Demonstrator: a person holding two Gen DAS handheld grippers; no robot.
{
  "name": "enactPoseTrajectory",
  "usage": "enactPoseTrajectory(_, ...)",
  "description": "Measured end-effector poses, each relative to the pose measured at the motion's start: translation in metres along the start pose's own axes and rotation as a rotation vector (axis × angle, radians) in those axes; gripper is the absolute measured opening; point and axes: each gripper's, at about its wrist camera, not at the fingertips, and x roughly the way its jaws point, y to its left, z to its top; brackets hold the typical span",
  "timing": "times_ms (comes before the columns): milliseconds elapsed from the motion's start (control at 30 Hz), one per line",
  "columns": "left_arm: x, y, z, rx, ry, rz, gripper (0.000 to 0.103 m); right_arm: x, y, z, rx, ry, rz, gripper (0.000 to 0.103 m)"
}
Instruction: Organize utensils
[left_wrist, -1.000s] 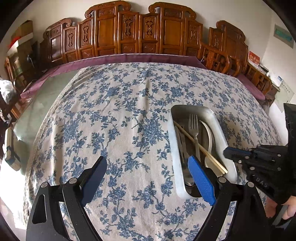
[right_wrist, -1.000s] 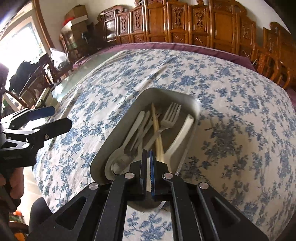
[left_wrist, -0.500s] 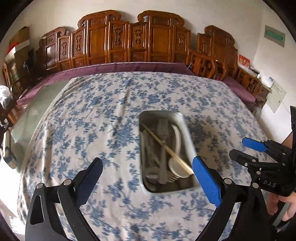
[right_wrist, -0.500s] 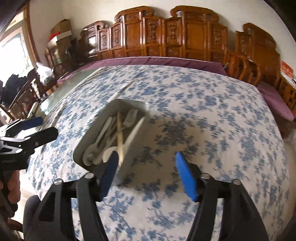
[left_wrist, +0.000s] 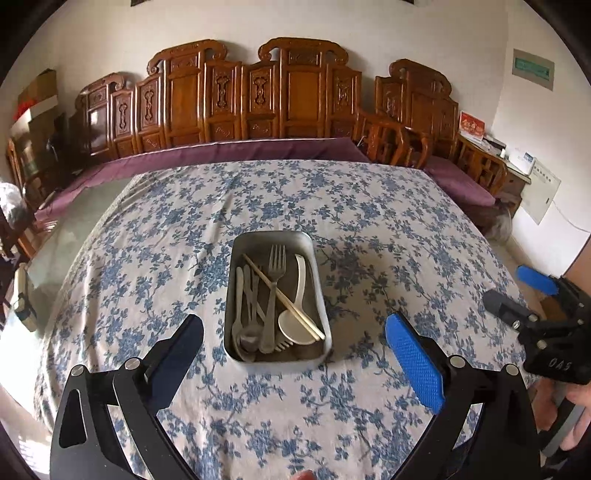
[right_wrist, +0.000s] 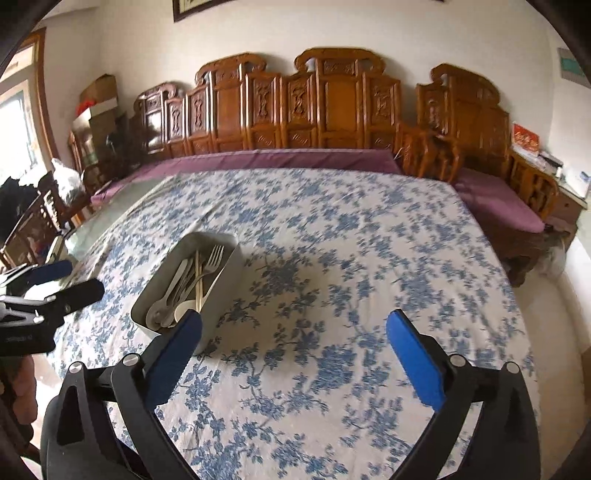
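Observation:
A metal tray (left_wrist: 274, 234) rests on the blue-flowered tablecloth (left_wrist: 258, 199). In it lie a fork (left_wrist: 276, 273), a pair of chopsticks (left_wrist: 284, 300), a white spoon (left_wrist: 298, 321) and several metal utensils (left_wrist: 243, 306). My left gripper (left_wrist: 293, 323) hovers open on the near side of the tray with nothing held. My right gripper (right_wrist: 293, 319) is to the right of the tray (right_wrist: 218, 300); its jaws are opening wide, with only cloth between them. Each gripper also shows in the other's view: the right gripper (left_wrist: 503, 283) and the left gripper (right_wrist: 85, 276).
Carved wooden benches (left_wrist: 295, 103) with purple cushions (left_wrist: 236, 153) line the far side and the right. On the left, bare glass tabletop (left_wrist: 70, 236) shows past the cloth's edge, with chairs (right_wrist: 33, 225) beyond it. A person's hand (left_wrist: 569, 410) holds the right gripper.
Both grippers drew back and rose from the tray, which now looks smaller and farther. The right gripper went from shut over the tray to wide open.

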Motion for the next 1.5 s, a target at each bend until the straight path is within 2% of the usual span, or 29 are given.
enactPoseTrajectory(333,-0.047,-0.017,-0.019,0.012,-0.018,0.04,0.095,-0.053,-0.007,-0.021,0.031,-0.049,-0.034,0.1)
enactPoseTrajectory(500,-0.072,-0.021,-0.024,0.008,-0.046,0.025,0.095,-0.079,-0.002,-0.027,0.03,-0.084,-0.035,0.1)
enactPoseTrajectory(967,-0.151,-0.043,-0.016,0.034,-0.185,0.014,0.095,-0.142,0.01,-0.015,0.023,-0.191,-0.024,0.1)
enactPoseTrajectory(1367,-0.216,-0.045,-0.009,0.013,-0.344,0.046,0.095,-0.213,0.024,0.0,0.012,-0.351,-0.005,0.1)
enactPoseTrajectory(1500,-0.227,-0.042,-0.01,-0.001,-0.365,0.042,0.095,-0.229,0.026,-0.001,0.009,-0.389,-0.017,0.1)
